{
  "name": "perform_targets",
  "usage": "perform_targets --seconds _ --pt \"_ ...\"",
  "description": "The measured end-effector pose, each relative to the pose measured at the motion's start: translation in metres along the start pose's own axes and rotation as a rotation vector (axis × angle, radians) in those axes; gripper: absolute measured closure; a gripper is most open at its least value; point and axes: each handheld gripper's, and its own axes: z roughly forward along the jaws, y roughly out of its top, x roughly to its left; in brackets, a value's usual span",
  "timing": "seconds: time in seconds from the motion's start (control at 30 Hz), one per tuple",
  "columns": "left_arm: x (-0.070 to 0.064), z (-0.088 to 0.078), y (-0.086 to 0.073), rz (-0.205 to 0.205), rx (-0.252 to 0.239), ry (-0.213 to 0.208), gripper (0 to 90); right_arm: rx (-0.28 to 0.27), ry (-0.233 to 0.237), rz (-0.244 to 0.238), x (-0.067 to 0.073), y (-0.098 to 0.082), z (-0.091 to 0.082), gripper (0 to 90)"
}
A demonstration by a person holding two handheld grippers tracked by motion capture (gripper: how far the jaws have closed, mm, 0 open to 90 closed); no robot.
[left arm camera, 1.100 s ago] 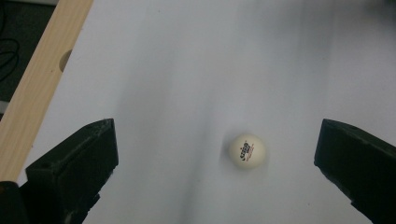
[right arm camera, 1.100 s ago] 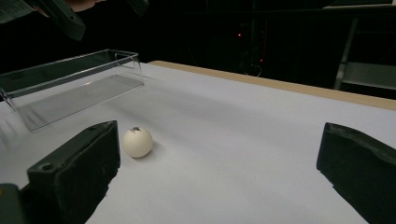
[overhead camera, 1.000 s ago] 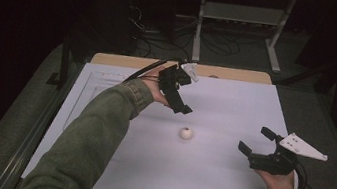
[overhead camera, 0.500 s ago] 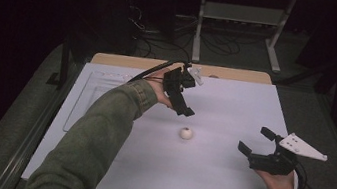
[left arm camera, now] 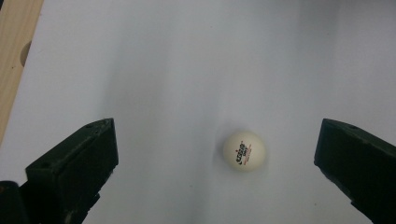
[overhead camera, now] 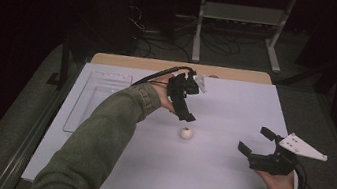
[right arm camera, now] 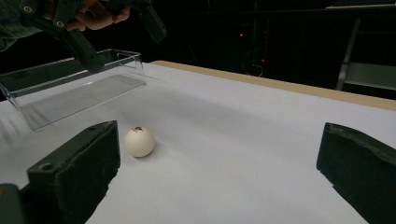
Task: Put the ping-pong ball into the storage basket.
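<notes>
A white ping-pong ball [overhead camera: 185,133] with a small printed logo lies on the white table sheet [overhead camera: 214,182], near its middle. My left gripper [overhead camera: 189,102] hangs just above and behind the ball, pointing down at it, open. In the left gripper view the ball [left arm camera: 243,150] sits below the wide gap of the left gripper [left arm camera: 215,140], untouched. My right gripper [overhead camera: 255,140] stands open low at the right, aimed toward the ball. In the right gripper view the ball [right arm camera: 139,141] lies beside the left jaw of the right gripper [right arm camera: 219,140], and the left gripper [right arm camera: 123,44] hovers at top left.
A clear plastic tray [overhead camera: 97,99] lies at the table's left side, also visible as the tray [right arm camera: 79,88] behind the ball. A wooden table edge [overhead camera: 180,67] runs along the back. Dark floor, cables and a metal stand [overhead camera: 241,14] lie beyond.
The left gripper has drifted slightly to the right above the ball. The ball and the right gripper have stayed where they were.
</notes>
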Motion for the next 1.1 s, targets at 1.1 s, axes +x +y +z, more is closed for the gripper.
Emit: perform_targets --seconds 1.1 --pt "-0.007 0.043 -0.015 0.005 0.086 -0.055 0.0 0.006 0.004 -0.001 0.0 -0.001 0.0 0.0"
